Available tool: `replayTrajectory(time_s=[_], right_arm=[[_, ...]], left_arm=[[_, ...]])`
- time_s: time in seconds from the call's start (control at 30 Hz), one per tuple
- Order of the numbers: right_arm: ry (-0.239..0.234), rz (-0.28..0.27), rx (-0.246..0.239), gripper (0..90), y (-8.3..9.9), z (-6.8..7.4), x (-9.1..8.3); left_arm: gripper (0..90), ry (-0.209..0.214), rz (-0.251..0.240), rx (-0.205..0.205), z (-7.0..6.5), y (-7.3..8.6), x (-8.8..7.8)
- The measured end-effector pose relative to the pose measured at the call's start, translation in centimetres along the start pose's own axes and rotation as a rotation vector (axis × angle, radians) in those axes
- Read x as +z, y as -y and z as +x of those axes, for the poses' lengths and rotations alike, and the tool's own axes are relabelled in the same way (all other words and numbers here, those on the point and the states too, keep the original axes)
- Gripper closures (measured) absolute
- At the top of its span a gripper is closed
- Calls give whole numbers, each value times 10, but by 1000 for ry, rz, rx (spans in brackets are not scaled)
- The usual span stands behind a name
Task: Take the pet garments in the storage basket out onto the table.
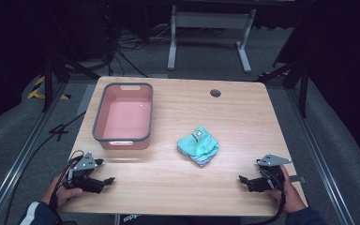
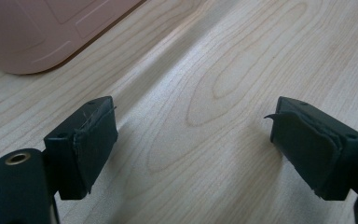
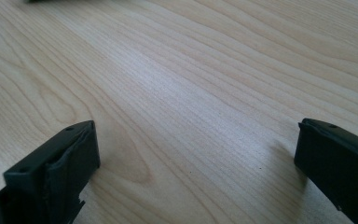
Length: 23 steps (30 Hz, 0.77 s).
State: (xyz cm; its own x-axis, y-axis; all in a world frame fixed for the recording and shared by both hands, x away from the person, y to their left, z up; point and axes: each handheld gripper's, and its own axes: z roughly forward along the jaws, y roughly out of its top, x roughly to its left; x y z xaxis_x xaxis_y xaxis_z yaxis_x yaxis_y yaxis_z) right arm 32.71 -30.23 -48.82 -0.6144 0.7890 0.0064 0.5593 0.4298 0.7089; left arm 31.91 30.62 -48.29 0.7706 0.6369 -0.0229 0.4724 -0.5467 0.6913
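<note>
A crumpled teal cloth with a small white tag lies on the wooden table, right of centre. A pink bin with a grey rim stands empty at the left. My left gripper rests near the front left corner, open, with bare wood between its jaws; the bin's corner is close ahead of it. At the front right, my right gripper is open too, its jaws wide apart over bare wood. Both grippers lie well short of the cloth.
A round cable hole sits near the table's far edge. Beyond the table stand a white frame and loose cables on grey floor. Metal rails run along both sides of the table.
</note>
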Motion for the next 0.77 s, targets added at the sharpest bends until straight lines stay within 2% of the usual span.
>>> replayTrajectory(time_s=[0.77], right_arm=[[-1,0,-1,1,0,0,0]], left_arm=[[129,-4,4,2,0,-1,1]])
